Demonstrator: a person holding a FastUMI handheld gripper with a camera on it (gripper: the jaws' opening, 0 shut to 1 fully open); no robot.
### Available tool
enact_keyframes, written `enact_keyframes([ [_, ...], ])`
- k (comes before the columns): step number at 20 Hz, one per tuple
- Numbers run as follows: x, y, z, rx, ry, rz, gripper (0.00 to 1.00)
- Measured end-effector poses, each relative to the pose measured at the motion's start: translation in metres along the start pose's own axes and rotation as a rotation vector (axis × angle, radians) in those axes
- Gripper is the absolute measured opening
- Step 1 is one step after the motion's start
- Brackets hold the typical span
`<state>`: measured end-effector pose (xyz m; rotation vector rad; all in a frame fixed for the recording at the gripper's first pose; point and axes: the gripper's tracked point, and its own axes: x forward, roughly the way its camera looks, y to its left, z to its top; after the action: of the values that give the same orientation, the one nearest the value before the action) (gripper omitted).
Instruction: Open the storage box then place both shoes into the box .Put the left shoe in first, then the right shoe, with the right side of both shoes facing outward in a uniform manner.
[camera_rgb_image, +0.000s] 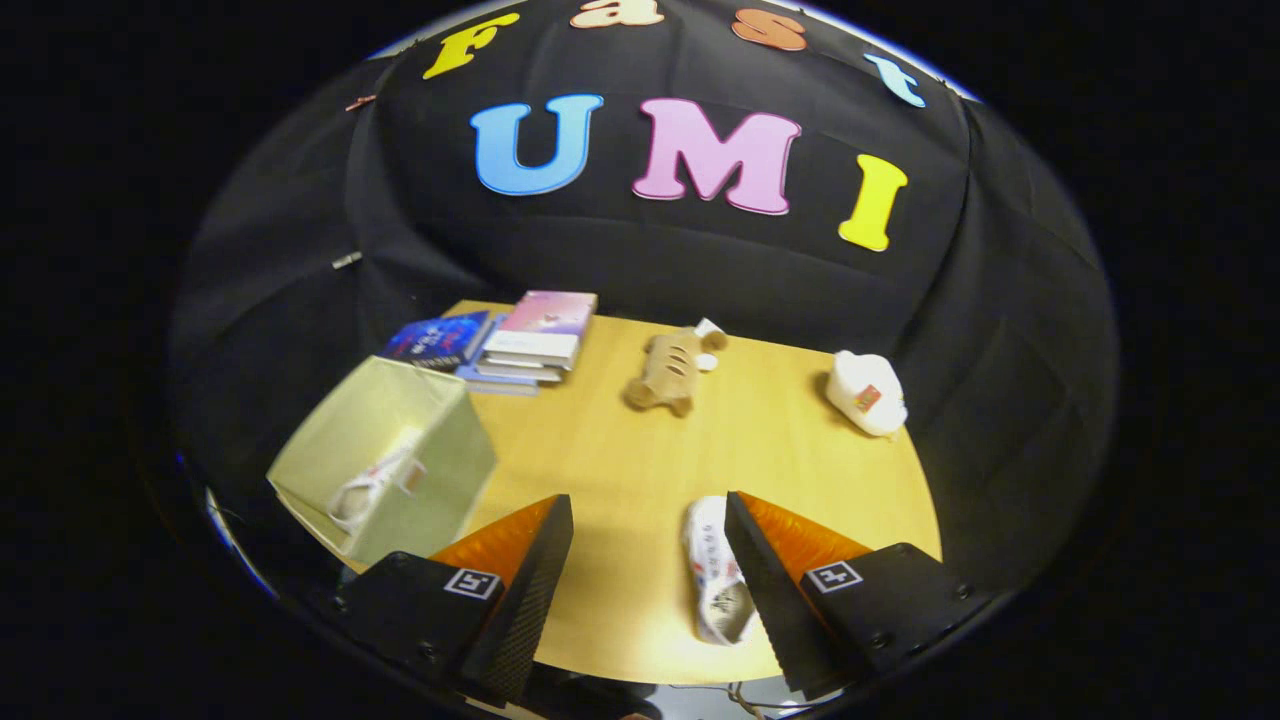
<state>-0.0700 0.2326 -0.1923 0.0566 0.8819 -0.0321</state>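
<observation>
Hovering above the round pale wooden table (620, 460), the gripper (650, 560) has its two fingers spread wide with nothing between them but bare tabletop. Just beside the inner edge of the finger at lower right lies one white shoe with small printed marks (716, 580), its opening toward the bottom of the frame; the finger covers part of its side, so its full shape is hard to make out. At left of the frame, beyond the other finger, stands the open pale green fabric storage box (440, 470), one corner overhanging the table's edge. Inside it rests a second white shoe (372, 485), partly hidden by the box wall and somewhat blurred. That makes two shoes, one in the box and one on the table. Farther back, at upper left of the table, sits a stack of books (530, 345), their count unclear. Near the middle lies a tan toy-like object (668, 372), and toward the right a white rounded container (866, 392).
</observation>
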Motion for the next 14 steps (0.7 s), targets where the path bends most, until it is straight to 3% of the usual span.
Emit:
enact_keyframes([
  [3,0.013,-0.053,-0.066,-0.046,0.109,-0.062,0.90],
  [7,0.039,-0.085,-0.126,-0.042,0.230,-0.073,0.89],
  [14,0.102,-0.080,-0.165,-0.037,0.323,-0.029,0.89],
])
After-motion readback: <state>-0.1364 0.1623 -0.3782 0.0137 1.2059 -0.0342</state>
